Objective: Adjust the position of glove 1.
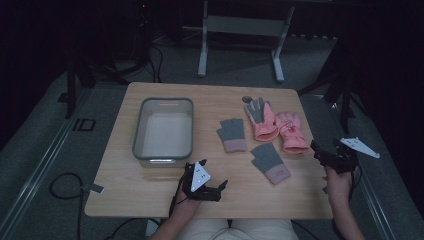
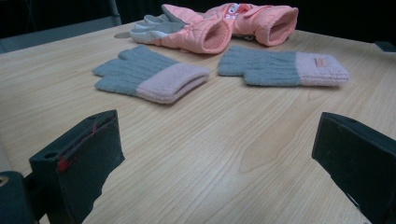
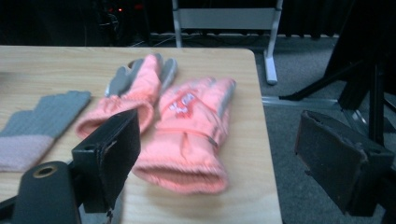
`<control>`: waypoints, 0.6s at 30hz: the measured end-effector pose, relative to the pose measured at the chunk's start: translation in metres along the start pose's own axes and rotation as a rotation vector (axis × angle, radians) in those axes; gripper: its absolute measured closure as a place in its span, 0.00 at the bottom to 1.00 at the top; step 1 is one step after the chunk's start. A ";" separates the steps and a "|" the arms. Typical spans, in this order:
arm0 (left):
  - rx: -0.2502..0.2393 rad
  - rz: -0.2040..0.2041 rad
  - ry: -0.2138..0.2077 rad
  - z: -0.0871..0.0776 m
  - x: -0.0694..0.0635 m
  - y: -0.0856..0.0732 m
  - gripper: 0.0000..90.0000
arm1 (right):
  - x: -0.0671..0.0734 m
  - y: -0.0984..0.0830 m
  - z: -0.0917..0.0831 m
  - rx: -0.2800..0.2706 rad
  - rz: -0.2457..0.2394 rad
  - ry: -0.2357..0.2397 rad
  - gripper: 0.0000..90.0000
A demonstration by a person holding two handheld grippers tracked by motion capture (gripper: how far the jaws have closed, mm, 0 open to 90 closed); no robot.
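Spanning dark room: wooden table (image 1: pixel 150 190), grey carpet (image 1: pixel 45 150); both tools spread, empty.

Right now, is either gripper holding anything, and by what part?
Nothing is held. The left gripper and right gripper both stand open and apart from the gloves on the table.

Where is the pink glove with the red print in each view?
High view: pink printed glove, right of centre, near the table's right edge.
Left gripper view: top right, cuff facing the camera.
Right gripper view: centre, between the jaws.
Shared landmark: the other pink glove touching its side.
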State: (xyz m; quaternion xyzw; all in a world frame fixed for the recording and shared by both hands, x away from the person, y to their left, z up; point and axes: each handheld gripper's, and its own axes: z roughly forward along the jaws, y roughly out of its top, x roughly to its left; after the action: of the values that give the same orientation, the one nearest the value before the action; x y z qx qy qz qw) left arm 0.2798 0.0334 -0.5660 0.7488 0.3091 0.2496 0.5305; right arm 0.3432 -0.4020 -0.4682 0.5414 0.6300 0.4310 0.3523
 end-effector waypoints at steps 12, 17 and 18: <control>0.000 0.005 0.002 0.000 0.000 0.000 0.01 | 0.033 0.044 0.012 -0.067 -0.058 0.104 0.15; -0.002 0.002 0.001 0.000 0.000 0.000 0.01 | 0.056 0.059 0.021 -0.060 -0.066 0.160 0.14; -0.002 0.002 0.002 0.000 0.000 0.000 0.01 | 0.062 0.062 0.023 -0.055 -0.075 0.153 0.14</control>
State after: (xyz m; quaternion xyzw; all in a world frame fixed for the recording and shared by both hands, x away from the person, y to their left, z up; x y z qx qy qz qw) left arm 0.2796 0.0333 -0.5660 0.7483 0.3085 0.2511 0.5309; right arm 0.3769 -0.3350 -0.4186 0.4731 0.6626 0.4750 0.3338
